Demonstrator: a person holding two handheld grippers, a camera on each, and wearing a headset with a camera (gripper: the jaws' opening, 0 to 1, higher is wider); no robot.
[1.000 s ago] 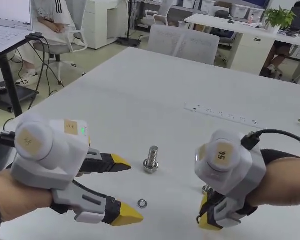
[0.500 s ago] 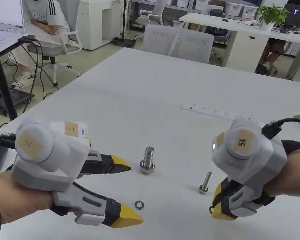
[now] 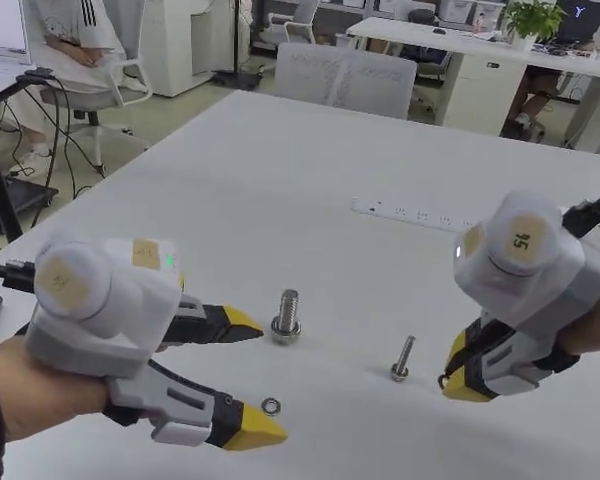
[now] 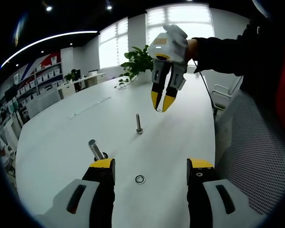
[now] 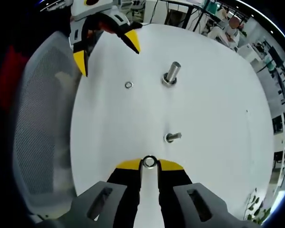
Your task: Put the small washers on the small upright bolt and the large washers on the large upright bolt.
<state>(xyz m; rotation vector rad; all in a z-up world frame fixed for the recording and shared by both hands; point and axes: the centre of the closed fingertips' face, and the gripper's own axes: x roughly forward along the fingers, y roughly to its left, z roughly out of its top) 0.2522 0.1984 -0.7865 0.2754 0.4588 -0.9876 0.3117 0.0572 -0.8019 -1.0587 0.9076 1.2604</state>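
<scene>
L gripper [image 3: 252, 378], near left: yellow-tipped jaws spread wide, nothing btwn them, low over the smooth white table [image 3: 280, 170]. A loose washer [image 3: 271, 406], a flat steel ring, lies on the table just ahead of the gap. Large bolt [image 3: 286, 316], thick, threaded, stands upright on its wide head just beyond the far jaw tip. Small bolt [image 3: 403, 358], thin, threaded, stands to its right w/ a slight lean. R gripper [image 3: 462, 372], just right of small bolt, jaws nearly together, pinches a shiny held washer [image 5: 149, 161] at the tips.
</scene>
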